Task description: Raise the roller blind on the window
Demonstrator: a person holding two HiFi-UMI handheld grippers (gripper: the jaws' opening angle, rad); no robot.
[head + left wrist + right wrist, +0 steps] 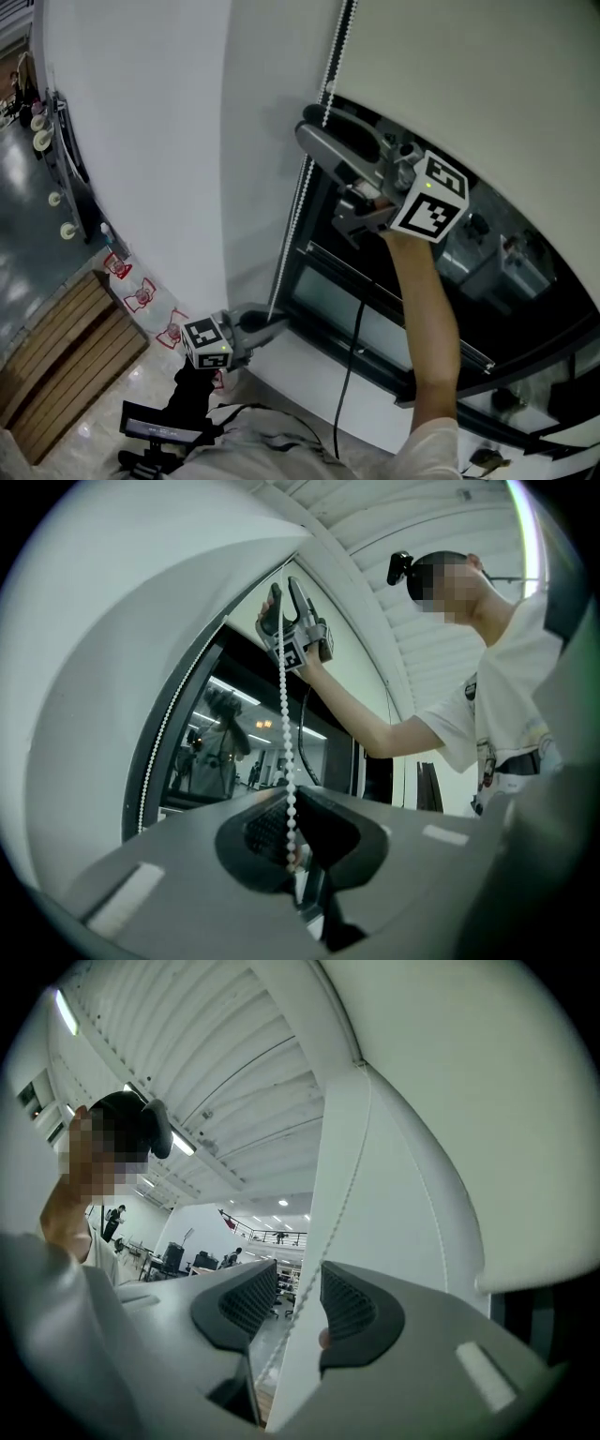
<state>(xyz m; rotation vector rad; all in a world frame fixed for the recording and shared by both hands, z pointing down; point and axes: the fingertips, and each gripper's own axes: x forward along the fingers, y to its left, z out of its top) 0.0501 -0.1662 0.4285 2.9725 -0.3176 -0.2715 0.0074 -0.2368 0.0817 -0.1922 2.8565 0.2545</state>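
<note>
White wall and dark window glass (525,281) fill the head view: roller blind (469,66) judged partly raised, lower glass bare and the upper part left to uncover, with left tongs (272,323) low and right tongs (319,131) high beside the bead chain (298,202). Left gripper view alone shows its tongs pressed together on the chain, which runs straight up toward the right tongs. Right gripper view alone shows those tongs spread, the chain passing between them unpinched
</note>
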